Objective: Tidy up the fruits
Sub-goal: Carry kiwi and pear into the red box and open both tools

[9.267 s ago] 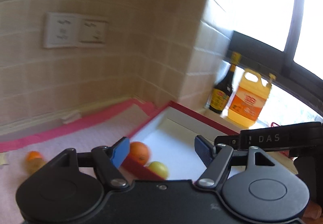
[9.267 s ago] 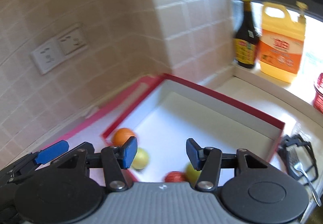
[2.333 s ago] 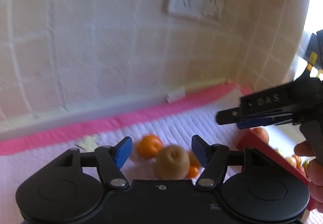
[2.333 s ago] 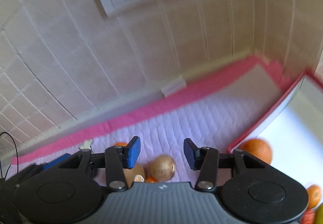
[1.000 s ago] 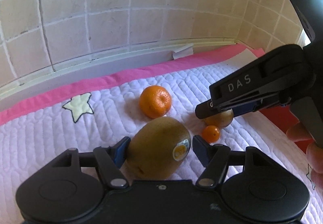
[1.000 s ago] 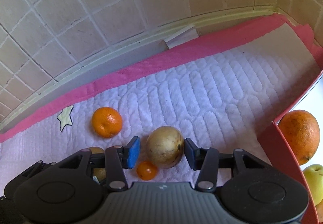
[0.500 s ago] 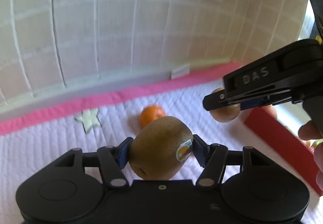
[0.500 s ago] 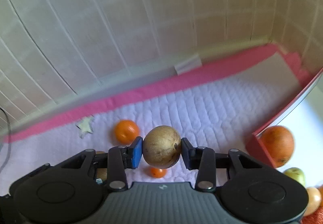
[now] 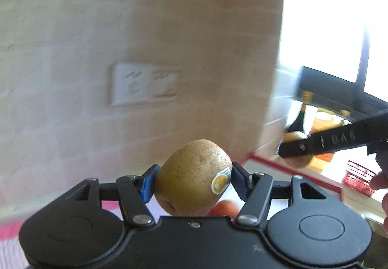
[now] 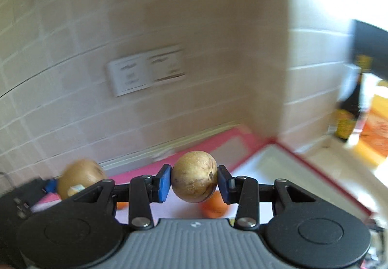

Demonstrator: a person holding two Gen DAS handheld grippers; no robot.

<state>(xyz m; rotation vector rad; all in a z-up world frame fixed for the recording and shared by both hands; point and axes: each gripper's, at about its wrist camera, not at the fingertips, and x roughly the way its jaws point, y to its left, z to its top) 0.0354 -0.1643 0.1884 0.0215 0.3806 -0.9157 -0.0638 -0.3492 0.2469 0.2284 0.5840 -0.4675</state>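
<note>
My left gripper [image 9: 194,182] is shut on a brown kiwi [image 9: 194,176] with an oval sticker, held up in the air before the tiled wall. My right gripper [image 10: 194,180] is shut on a round tan fruit [image 10: 194,176], also lifted. The same kiwi [image 10: 81,178] shows at the left of the right wrist view. At the right of the left wrist view, the right gripper's black finger [image 9: 334,141] crosses in front with the tan fruit [image 9: 294,147] behind it. The red-rimmed white box [image 10: 303,172] lies below to the right, with an orange [image 10: 214,205] under the tan fruit.
A double wall socket [image 9: 143,87] sits on the tiled wall. A dark bottle [image 10: 349,113] and an orange jug [image 10: 375,130] stand on the sill by the bright window. The pink-edged quilted mat [image 10: 194,145] lies below. A person's fingers [image 9: 382,184] show at the right edge.
Both grippers closed on their fruits and rose off the mat, swinging right toward the box and window. The mat and loose fruits have dropped almost out of view.
</note>
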